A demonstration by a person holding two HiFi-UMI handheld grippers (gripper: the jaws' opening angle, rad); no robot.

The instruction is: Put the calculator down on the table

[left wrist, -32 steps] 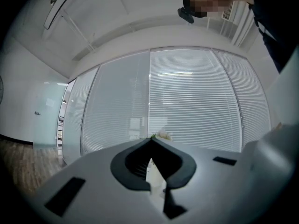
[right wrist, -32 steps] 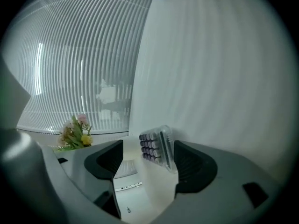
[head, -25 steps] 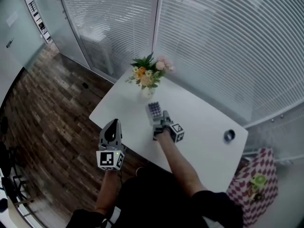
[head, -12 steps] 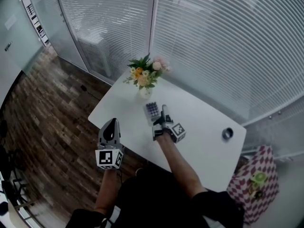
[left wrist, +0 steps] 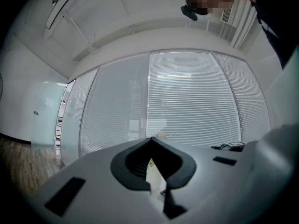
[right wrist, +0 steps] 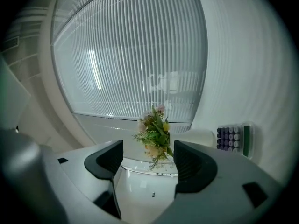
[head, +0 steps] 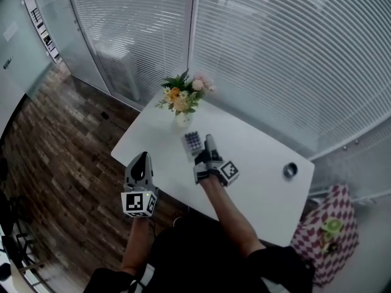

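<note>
Shows calculator [head: 193,143] flat on table [head: 263,185], just left of released right gripper [head: 209,143], long axes parallel; clenched left gripper [head: 141,160] beyond near edge.

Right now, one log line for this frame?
calculator: on table | right gripper: open, beside it | left gripper: shut, empty

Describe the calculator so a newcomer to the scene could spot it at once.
Start at the white table by the blinds and find the vase of flowers at its far edge. Just in front of that vase, beside the open right tool, lies the calculator. Unlike its neighbours, it is a flat slab with a grid of dark keys.
</note>
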